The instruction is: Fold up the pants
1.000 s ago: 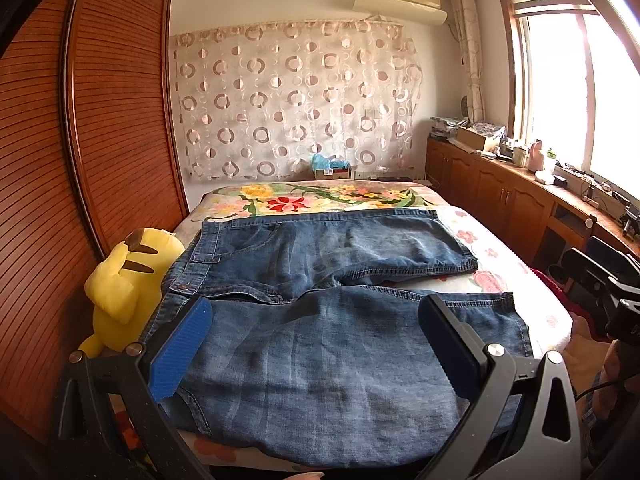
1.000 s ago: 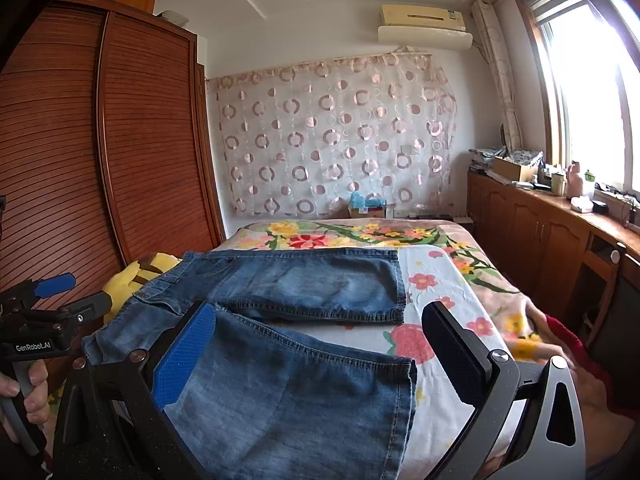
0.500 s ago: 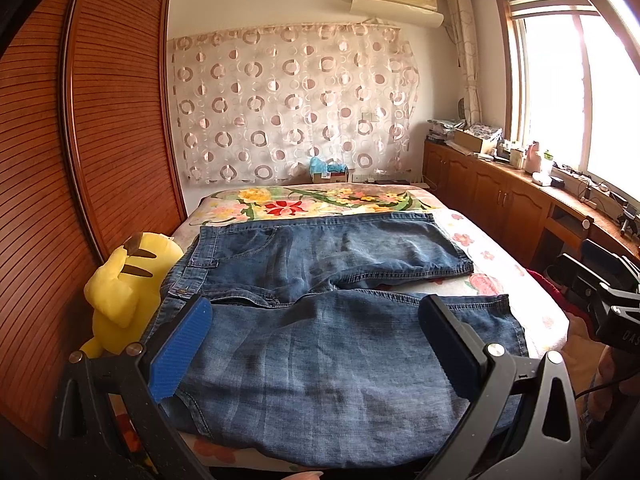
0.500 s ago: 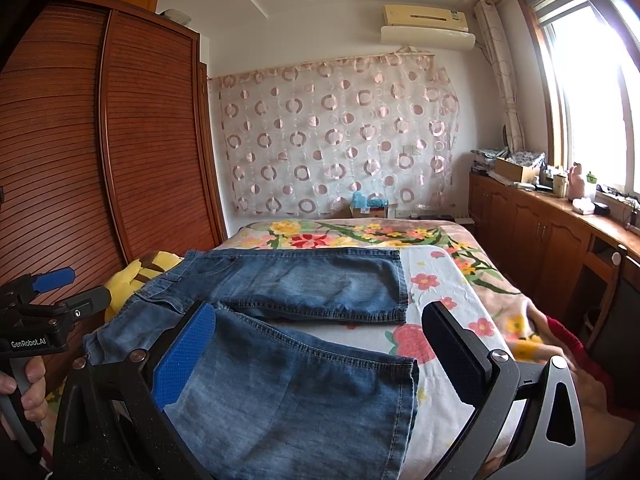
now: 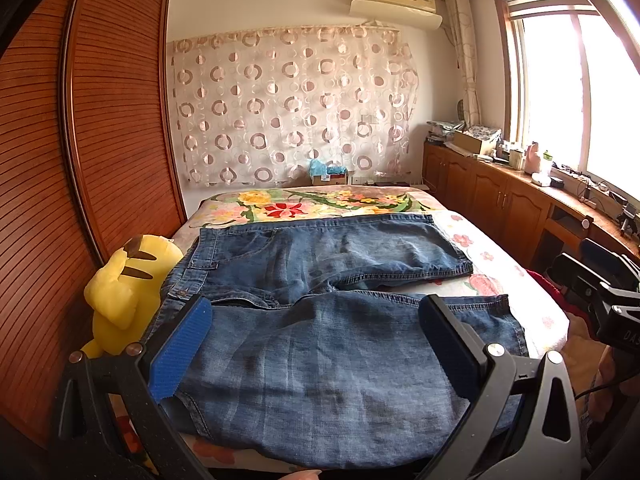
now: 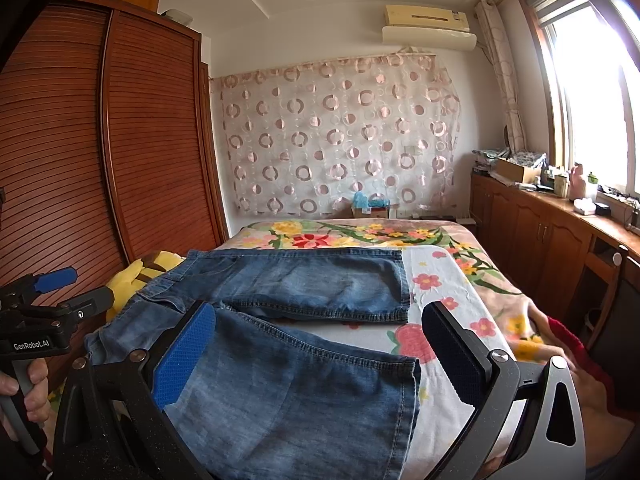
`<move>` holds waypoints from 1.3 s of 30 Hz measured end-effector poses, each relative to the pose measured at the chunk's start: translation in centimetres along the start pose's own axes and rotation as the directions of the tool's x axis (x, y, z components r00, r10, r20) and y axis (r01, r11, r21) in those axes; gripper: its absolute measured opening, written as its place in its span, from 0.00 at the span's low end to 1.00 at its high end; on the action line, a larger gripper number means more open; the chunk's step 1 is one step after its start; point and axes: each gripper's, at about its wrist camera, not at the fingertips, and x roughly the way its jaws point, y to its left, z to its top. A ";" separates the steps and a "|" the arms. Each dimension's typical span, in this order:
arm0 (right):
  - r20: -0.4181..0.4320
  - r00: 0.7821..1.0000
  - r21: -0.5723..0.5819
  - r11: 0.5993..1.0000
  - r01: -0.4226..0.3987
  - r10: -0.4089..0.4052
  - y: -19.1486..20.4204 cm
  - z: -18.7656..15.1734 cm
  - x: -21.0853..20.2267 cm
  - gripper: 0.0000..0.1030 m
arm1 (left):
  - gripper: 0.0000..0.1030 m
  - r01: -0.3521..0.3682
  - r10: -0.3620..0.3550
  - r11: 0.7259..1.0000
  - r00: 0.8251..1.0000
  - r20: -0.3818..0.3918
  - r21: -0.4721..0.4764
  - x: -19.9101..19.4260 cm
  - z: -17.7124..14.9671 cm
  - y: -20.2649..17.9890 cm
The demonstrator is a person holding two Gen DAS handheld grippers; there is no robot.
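Blue denim pants (image 5: 320, 320) flat, unfolded, mid-frame on floral-quilted bed (image 5: 500, 264). Left gripper (image 5: 316, 344) and right gripper (image 6: 320, 352) spread, empty. Pinch near-leg hem and waistband evenly, avoiding wrinkles.

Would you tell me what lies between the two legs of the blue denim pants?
Only bare floral bedsheet shows in the gap between the denim pants' legs, clearest in the right wrist view.

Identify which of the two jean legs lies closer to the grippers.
The lower leg, spread directly beneath both open grippers; the other leg lies farther up the bed, toward the curtain.
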 end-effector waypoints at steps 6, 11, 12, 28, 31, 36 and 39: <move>0.001 1.000 0.000 1.000 0.001 -0.001 0.0 0.0 0.0 1.00 | 1.00 -0.001 0.001 1.000 1.000 0.001 0.000 0.0 -0.1 -0.1; -0.001 1.000 0.000 1.000 -0.001 0.001 0.1 0.0 0.0 1.00 | 1.00 -0.001 0.001 1.000 1.000 0.002 0.001 0.0 -0.1 0.0; -0.001 1.000 0.001 1.000 0.000 0.000 0.1 0.0 0.0 1.00 | 1.00 -0.001 0.001 1.000 1.000 0.002 0.001 0.0 -0.1 0.0; 0.005 1.000 0.003 1.000 -0.002 0.002 0.1 0.0 0.0 1.00 | 1.00 -0.001 0.001 1.000 1.000 0.003 0.001 -0.1 -0.1 -0.1; 0.004 1.000 0.003 1.000 -0.003 0.003 0.1 0.0 -0.1 1.00 | 1.00 0.000 0.000 1.000 1.000 0.003 0.000 0.0 -0.2 0.0; 0.006 1.000 0.000 1.000 -0.004 0.004 0.0 0.0 -0.2 1.00 | 1.00 0.002 -0.002 1.000 1.000 0.002 0.000 0.0 -0.2 -0.1; -0.001 1.000 0.000 1.000 -0.005 0.005 -0.1 -0.1 0.0 1.00 | 1.00 0.000 0.000 1.000 1.000 -0.012 0.000 0.2 -0.2 -0.1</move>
